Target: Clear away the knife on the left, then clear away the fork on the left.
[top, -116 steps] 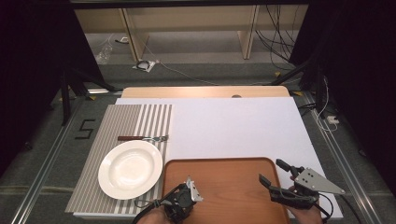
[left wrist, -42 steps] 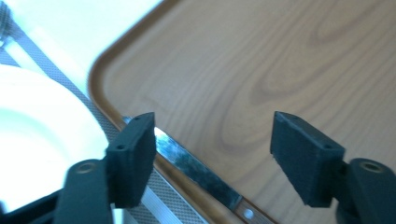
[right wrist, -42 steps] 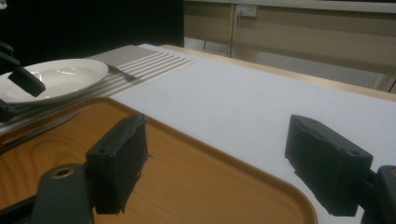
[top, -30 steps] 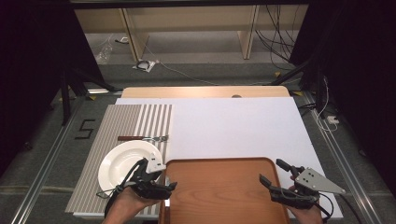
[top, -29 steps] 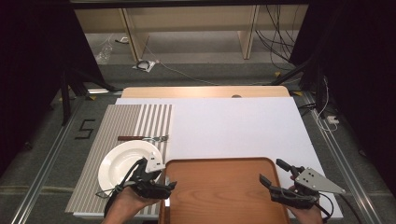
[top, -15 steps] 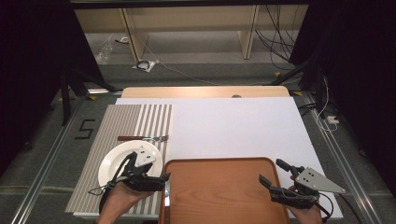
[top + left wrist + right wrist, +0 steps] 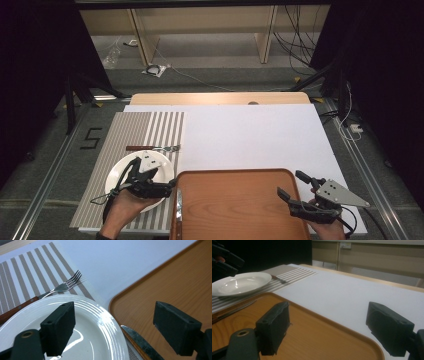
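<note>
Knife [image 7: 142,342] on tray [image 7: 175,285] edge; left claw [image 7: 113,333] open, apparently clear.

From above my side, one camera looks forward and down over the bench [image 7: 250,135], while both tongs cameras sit close, sharing the plate [image 7: 95,322] and tray [image 7: 317,335].

This looks like a lab or test room arranged as a dining mock-up: black curtains [image 7: 35,75] flank the table [image 7: 250,135], loose cables [image 7: 300,35] trail over the grey carpet [image 7: 210,80], metal rails [image 7: 45,180] border it, and bare wooden shelving [image 7: 200,25] stands behind.
</note>
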`<state>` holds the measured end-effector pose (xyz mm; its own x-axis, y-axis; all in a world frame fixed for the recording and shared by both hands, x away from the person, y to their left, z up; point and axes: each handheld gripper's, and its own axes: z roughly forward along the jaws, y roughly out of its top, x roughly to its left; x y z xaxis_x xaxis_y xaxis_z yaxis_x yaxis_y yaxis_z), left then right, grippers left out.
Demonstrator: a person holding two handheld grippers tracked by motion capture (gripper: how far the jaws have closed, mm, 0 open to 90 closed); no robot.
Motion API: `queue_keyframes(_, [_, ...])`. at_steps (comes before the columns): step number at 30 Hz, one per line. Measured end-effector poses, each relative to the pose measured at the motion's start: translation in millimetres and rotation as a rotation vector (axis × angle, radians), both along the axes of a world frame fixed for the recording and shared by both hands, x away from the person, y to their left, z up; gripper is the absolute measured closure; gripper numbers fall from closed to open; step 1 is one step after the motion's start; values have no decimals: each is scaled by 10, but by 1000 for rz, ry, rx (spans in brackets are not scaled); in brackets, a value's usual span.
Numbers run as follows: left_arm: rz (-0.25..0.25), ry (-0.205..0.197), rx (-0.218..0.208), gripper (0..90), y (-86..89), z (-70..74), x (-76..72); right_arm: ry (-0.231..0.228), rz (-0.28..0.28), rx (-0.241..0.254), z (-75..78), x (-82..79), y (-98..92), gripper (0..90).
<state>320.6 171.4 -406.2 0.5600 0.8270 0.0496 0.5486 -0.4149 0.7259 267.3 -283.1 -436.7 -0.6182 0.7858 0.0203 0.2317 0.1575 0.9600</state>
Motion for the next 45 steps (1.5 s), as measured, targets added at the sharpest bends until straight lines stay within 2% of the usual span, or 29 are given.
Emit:
queue_keyframes(14, [39, 5, 16, 175, 125, -52, 134, 2, 0, -4, 1, 1, -1, 201])
queue_keyframes(24, [50, 7, 27, 174, 178, -66, 285, 1, 1, -6, 1, 5, 5, 201])
queue_keyframes(34, [58, 24, 55, 175, 243, -62, 529, 3, 0, -10, -2, 7, 5, 202])
queue_keyframes(45, [53, 67, 134, 175, 324, -32, 868, 4, 0, -11, 0, 4, 18, 202])
